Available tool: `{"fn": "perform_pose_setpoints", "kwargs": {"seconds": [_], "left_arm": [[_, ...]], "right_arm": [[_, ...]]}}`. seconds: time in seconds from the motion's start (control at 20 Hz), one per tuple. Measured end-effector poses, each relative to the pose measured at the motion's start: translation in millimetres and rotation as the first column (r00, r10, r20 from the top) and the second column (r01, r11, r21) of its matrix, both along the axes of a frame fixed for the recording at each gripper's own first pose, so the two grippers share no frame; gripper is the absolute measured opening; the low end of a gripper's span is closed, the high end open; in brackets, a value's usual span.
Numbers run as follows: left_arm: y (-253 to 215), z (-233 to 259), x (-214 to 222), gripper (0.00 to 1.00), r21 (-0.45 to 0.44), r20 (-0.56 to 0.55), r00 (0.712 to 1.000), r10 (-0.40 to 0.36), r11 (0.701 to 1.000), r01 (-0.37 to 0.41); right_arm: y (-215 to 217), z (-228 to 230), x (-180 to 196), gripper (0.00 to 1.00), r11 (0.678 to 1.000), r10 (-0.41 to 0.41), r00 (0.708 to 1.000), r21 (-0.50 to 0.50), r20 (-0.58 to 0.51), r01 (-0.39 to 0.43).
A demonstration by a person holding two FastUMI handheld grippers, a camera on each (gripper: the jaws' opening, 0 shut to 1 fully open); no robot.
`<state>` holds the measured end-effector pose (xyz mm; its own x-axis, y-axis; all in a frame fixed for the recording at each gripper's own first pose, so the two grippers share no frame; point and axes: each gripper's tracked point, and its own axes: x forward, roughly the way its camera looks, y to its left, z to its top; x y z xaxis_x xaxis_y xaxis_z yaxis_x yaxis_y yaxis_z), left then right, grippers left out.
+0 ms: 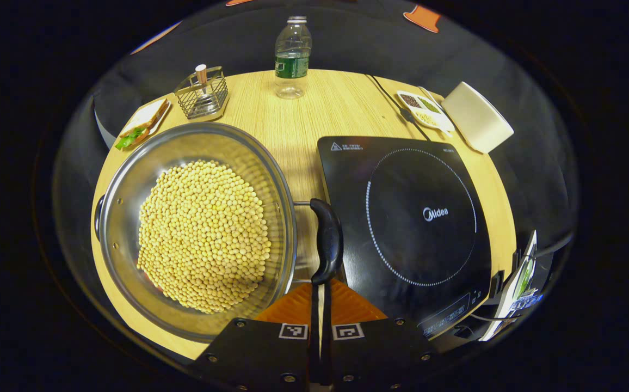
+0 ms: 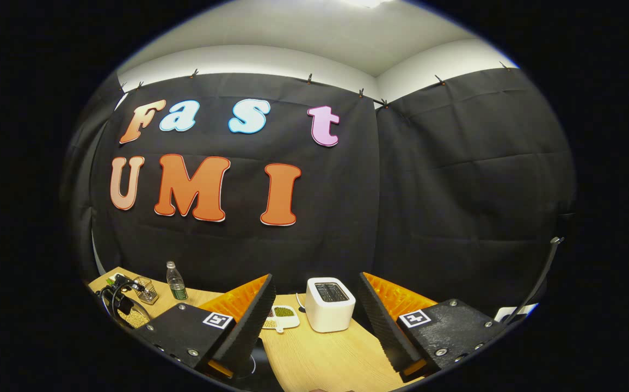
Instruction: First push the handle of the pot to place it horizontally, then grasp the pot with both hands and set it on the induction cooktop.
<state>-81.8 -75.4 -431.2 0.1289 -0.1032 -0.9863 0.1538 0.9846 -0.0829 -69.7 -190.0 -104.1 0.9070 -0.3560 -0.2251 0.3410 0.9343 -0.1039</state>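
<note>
1. Pot (image 1: 195, 228), steel and full of yellow beans, stands on the left part of the wooden table (image 1: 314, 109), its rim near the front edge.
2. Its black handle (image 1: 327, 239) stands upright on the right side, in the narrow gap before the induction cooktop (image 1: 412, 218).
3. Left gripper (image 1: 320, 305) has its fingers together, tips just under the handle's lower end.
4. Cooktop surface is bare; a bottle (image 1: 293, 54), a wire holder (image 1: 203, 92) and a small dish (image 1: 426, 109) stay well behind.
5. Right gripper (image 2: 314, 321) hangs with fingers wide apart, a white toaster (image 2: 330, 304) seen between them, farther off.
</note>
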Motion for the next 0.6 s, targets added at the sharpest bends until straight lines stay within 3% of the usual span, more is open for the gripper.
{"fn": "perform_pose_setpoints", "kwargs": {"seconds": [0.35, 0.6], "left_arm": [[-1, -5, 37, 0.02, -0.003, 0.076, 0.997, 0.012, 1.000, -0.012], [0, 19, 33, 0.02, -0.024, 0.130, 0.991, 0.039, 0.999, -0.036]], "right_arm": [[11, -11, -1, 0.95, 0.999, 0.042, 0.998, 0.012, -0.044, -0.042], [45, -33, 7, 0.95, 0.987, 0.154, 0.982, 0.070, -0.106, -0.148]]}}
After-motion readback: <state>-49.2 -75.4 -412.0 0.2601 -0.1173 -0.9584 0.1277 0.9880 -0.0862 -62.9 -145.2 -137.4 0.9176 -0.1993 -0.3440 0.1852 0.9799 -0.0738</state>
